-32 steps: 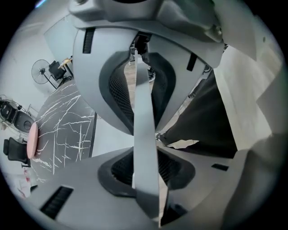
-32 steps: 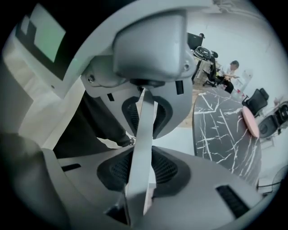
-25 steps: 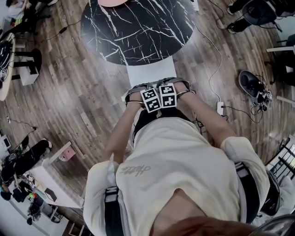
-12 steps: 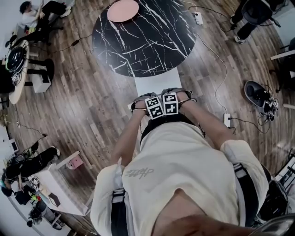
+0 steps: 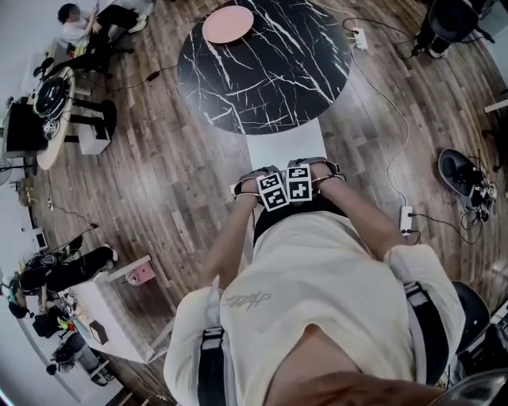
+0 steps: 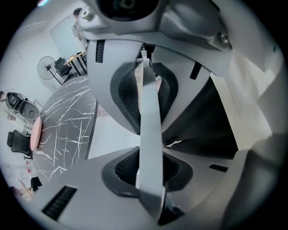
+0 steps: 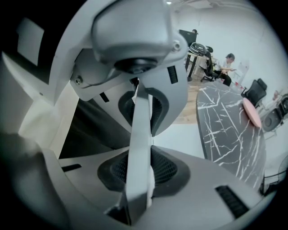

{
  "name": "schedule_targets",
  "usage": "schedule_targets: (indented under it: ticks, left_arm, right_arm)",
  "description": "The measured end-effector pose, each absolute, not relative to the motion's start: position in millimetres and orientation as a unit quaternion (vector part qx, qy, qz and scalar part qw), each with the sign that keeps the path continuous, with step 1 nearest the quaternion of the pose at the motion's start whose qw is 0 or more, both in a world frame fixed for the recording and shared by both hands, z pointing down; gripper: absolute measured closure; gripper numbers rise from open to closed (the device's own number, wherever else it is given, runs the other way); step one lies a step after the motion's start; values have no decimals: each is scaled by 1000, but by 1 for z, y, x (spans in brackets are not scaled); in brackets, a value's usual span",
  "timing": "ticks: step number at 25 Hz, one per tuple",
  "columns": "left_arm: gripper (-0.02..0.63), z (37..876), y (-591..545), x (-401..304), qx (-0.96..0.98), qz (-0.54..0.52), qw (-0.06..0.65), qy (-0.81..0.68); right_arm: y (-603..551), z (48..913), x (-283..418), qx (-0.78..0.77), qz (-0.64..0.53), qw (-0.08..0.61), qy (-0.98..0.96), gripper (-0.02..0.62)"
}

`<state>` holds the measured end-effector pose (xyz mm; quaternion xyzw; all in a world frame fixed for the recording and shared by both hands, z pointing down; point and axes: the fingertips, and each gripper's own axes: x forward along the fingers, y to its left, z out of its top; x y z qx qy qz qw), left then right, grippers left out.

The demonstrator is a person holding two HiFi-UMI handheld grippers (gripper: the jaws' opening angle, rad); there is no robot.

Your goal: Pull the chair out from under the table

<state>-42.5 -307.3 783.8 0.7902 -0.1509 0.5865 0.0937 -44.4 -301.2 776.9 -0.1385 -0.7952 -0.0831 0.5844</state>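
A white chair stands with its seat [image 5: 286, 147] partly under the round black marble table [image 5: 270, 63]. Both grippers sit side by side on the top edge of the chair's back, right in front of the person. My left gripper [image 5: 272, 190] is shut on that thin white back edge [image 6: 150, 134]; the seat [image 6: 112, 139] and table [image 6: 67, 126] lie beyond it. My right gripper [image 5: 299, 182] is shut on the same back edge [image 7: 139, 148], with the table [image 7: 229, 130] to its right. A pink plate [image 5: 228, 24] lies on the table's far side.
Wooden floor all round. A power strip with a cable [image 5: 407, 218] and a pair of shoes [image 5: 464, 178] lie to the right. A small round side table [image 5: 51, 111], a seated person and a white bench [image 5: 111, 309] are to the left.
The head view has shifted, so the table and chair sit lower and further right in the picture and the pink plate shows whole. Both grippers keep their hold on the chair back.
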Motion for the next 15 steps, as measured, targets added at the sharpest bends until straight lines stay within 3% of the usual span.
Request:
schedule_targets:
  ticks: [15]
  left_arm:
    - [516,787,-258,-21,803,555,126,-174]
  right_arm:
    - [-253,782,-22,-176,-99,591,-781,505]
